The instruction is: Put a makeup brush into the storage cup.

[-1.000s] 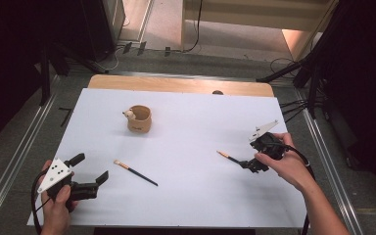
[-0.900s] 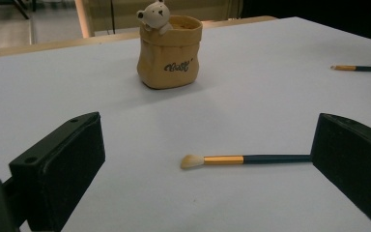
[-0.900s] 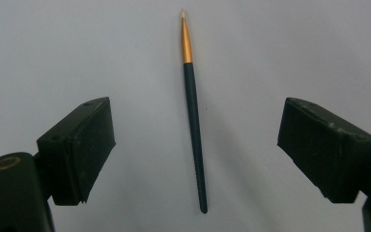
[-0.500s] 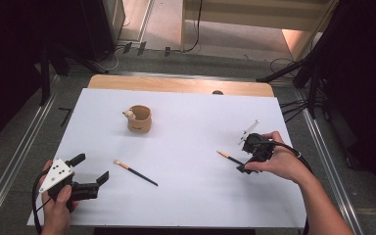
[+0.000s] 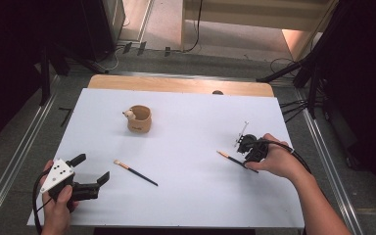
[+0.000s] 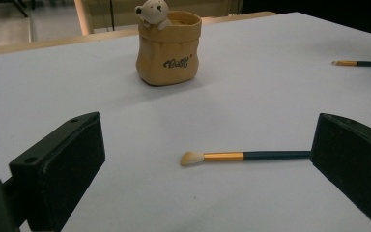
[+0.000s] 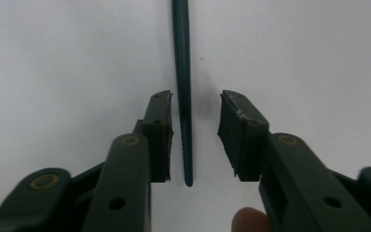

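Right gripper view: right tool (image 7: 195, 140) is open w/ jaws either side of the dark brush handle (image 7: 182, 72), which lies flat on the white table (image 5: 191, 196) at right of centre in the high view; handle sits nearer one jaw, so closing off-centre could roll or flick it away. Left tool (image 5: 90, 172), lower left, is open and empty, second brush (image 6: 244, 156) just ahead, bear pot (image 5: 138, 118) upper centre; a thin handle may slip.

My left gripper (image 5: 90, 171) rests near the white table's (image 5: 191, 196) front left corner, jaws spread wide, with one dark-handled brush (image 5: 136, 173) lying just beside it. My right gripper (image 5: 245, 149) tips down over the handle end of a second brush (image 5: 227, 157); I cannot tell whether its jaws touch it. A tan cup (image 5: 139, 119) stands well apart.
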Motion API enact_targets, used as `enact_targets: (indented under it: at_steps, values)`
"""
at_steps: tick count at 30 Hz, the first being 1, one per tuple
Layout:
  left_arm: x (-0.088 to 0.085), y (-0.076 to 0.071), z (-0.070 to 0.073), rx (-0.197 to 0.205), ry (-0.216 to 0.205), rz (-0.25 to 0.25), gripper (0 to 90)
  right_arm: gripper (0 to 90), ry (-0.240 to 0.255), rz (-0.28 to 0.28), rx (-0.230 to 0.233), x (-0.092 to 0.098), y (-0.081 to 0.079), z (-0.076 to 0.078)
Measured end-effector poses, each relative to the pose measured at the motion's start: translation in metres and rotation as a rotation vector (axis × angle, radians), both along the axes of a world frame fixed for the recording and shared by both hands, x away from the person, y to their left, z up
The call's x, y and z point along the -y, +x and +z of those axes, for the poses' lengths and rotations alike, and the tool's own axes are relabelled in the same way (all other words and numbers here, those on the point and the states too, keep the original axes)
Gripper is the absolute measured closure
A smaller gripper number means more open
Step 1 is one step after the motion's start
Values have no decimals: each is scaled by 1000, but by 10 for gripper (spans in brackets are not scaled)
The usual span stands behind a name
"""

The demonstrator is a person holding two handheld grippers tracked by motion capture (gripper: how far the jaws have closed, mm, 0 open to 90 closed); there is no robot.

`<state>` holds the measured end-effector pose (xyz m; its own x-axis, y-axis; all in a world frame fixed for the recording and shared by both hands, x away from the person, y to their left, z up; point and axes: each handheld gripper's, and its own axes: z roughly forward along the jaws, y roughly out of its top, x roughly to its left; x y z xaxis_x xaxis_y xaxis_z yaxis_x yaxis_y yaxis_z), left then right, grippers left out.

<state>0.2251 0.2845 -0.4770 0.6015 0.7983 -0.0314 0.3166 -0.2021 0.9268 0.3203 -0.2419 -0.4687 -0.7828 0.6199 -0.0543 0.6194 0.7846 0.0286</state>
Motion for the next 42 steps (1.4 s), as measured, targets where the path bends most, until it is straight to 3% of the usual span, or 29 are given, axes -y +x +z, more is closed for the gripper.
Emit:
enact_targets:
  at_steps: [3, 6, 23, 32, 37, 39, 42]
  values:
    - [0, 0, 0, 0, 0, 0, 0, 718, -5, 2, -12, 1, 1, 0]
    - [0, 0, 0, 0, -2, 0, 0, 750, -40, 3, -9, 0, 2, 0]
    - [0, 0, 0, -3, 1, -2, 0, 837, -26, 8, -54, -4, 7, -10]
    - [1, 1, -1, -4, 10, -5, 0, 844, -14, -7, -48, -3, 5, -12]
    - [4, 1, -1, -5, 16, -11, 0, 850, -45, -24, -56, -8, 6, -12]
    - [4, 1, -1, -6, 15, -10, 0, 860, -82, 15, -48, -12, 5, -12]
    - [5, 1, -1, -7, 12, -12, 0, 862, -80, 0, -54, -12, 6, -11]
